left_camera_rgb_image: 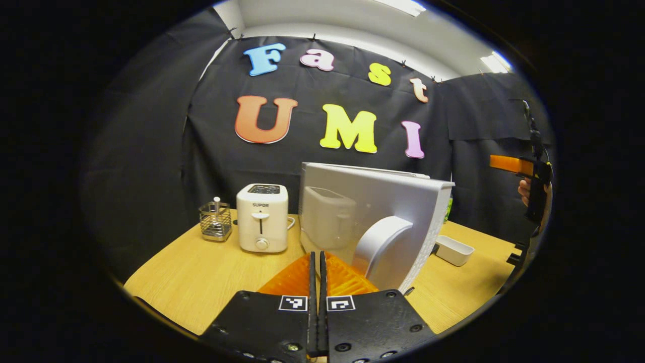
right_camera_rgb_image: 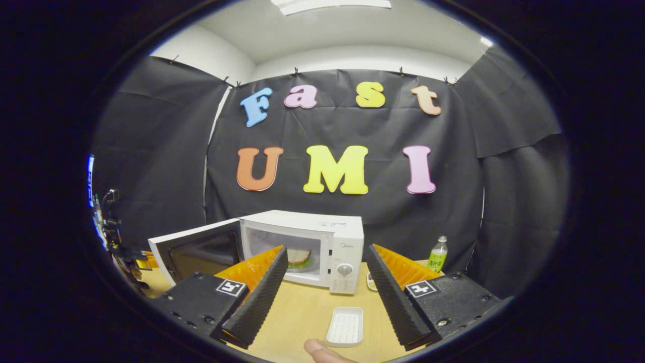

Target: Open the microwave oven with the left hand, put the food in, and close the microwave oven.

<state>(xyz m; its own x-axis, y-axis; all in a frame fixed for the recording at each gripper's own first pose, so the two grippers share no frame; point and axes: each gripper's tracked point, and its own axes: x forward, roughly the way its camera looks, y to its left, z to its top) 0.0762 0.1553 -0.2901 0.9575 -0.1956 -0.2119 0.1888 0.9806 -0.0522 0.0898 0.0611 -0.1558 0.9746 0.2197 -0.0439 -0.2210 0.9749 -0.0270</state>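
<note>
**Food loaded, door left to close**

Pressed together on nothing, the left gripper [left_camera_rgb_image: 317, 275] is held just before the door [left_camera_rgb_image: 375, 222], near its handle [left_camera_rgb_image: 379, 242]. A sandwich [right_camera_rgb_image: 299, 257] is seen inside the microwave oven [right_camera_rgb_image: 322, 247]. The right gripper [right_camera_rgb_image: 325, 285] is spread, empty. Only closing is judged left.

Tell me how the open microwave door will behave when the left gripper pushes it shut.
The microwave door looks rigid and should swing on its hinge rather than flex. The left gripper sits by the door handle. The microwave looks light, so a hard push might slide it.
</note>
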